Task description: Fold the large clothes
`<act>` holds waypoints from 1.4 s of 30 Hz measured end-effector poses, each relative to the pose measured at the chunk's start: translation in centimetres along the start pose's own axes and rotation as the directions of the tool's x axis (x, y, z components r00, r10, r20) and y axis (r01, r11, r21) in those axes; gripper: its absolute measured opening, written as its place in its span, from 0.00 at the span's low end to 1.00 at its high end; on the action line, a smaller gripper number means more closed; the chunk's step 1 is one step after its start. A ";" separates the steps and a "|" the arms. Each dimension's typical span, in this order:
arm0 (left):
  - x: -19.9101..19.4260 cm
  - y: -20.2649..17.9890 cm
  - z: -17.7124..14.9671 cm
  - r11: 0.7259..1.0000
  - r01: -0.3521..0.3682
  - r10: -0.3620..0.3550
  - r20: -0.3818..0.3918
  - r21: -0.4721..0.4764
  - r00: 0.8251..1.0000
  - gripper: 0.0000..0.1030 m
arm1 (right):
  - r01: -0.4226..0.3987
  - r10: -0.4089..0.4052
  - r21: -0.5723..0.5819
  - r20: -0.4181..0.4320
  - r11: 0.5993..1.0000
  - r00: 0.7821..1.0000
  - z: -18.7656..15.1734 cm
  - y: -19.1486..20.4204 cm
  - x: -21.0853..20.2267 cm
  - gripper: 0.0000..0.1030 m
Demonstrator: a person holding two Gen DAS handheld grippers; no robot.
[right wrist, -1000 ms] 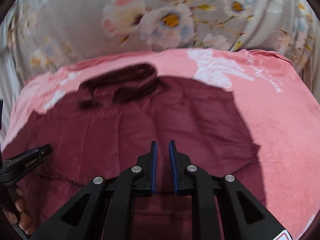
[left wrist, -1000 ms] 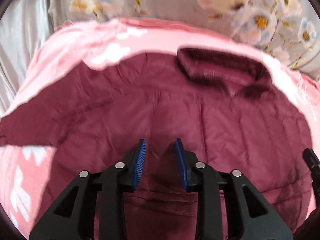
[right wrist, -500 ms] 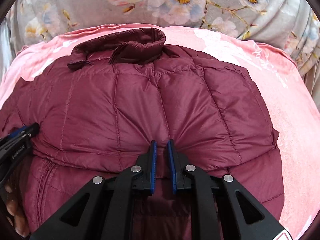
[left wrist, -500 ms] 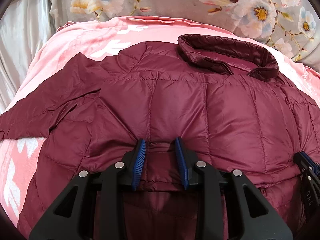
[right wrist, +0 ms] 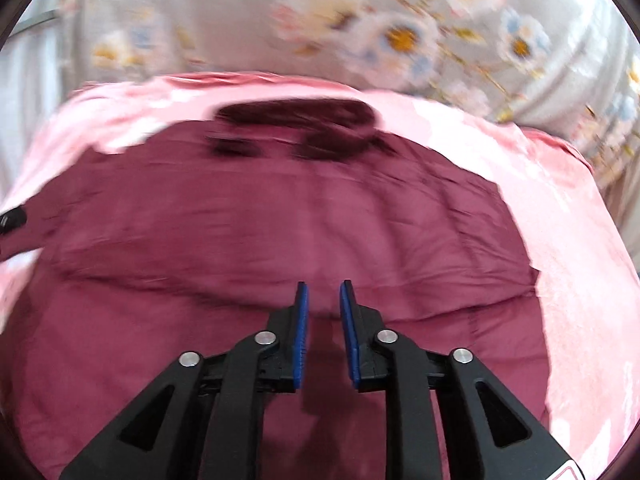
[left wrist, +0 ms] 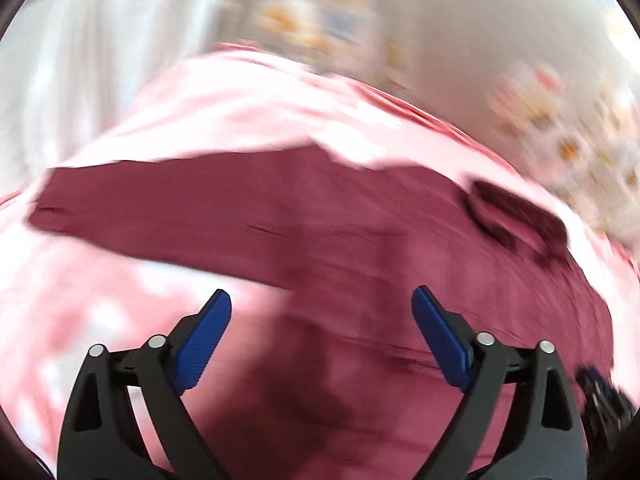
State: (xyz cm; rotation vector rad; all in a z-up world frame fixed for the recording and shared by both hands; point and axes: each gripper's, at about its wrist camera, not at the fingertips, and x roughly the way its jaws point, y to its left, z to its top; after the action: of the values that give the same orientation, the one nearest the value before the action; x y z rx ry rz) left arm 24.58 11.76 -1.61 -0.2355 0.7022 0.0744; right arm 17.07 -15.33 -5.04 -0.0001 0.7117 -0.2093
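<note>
jacket [right wrist: 288,240] lies flat on pink blanket [right wrist: 568,240], collar [right wrist: 296,120] far side. left gripper [left wrist: 320,304] jaws just sprang wide, empty. right gripper [right wrist: 323,296] just parting, narrow gap, nothing pinched.

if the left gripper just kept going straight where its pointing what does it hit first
Most likely the maroon jacket lying on the pink blanket. The left gripper is open and empty, angled down at the jacket near its sleeve; blur leaves depth uncertain.

Both views are bright with soft daylight. Motion blur smears the jacket [left wrist: 360,216] and the floral cloth [right wrist: 400,32], more strongly in the left view. Fisheye bends the edges, the corners are dark. The gripper fingers [right wrist: 301,332] are sharp.
</note>
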 end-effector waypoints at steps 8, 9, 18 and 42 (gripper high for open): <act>1.8 22.8 4.1 0.884 -0.203 0.189 -0.074 -0.421 0.979 0.88 | -0.166 0.168 -0.073 0.020 0.983 0.986 -3.3 8.3 -4.0 0.42; 2.1 25.2 4.1 0.854 -0.208 0.189 -0.088 -0.478 0.978 0.88 | -0.168 0.170 -0.079 0.023 0.983 0.985 -3.6 8.7 -4.1 0.44; 4.0 32.0 4.4 0.767 -0.180 0.161 -0.087 -0.616 0.983 0.81 | -0.173 0.173 -0.012 -0.015 0.985 0.985 -5.7 8.4 -3.4 0.47; -10.6 -7.3 13.1 0.938 0.339 -0.347 0.168 0.074 0.923 0.01 | -0.209 0.203 0.099 0.068 0.973 0.977 -8.0 2.9 -8.2 0.50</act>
State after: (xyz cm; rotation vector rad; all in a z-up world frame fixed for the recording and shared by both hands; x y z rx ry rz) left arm 25.84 7.93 16.29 -0.3039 0.4747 -0.2532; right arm 6.38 -10.40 -5.95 0.1675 0.6375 -0.0474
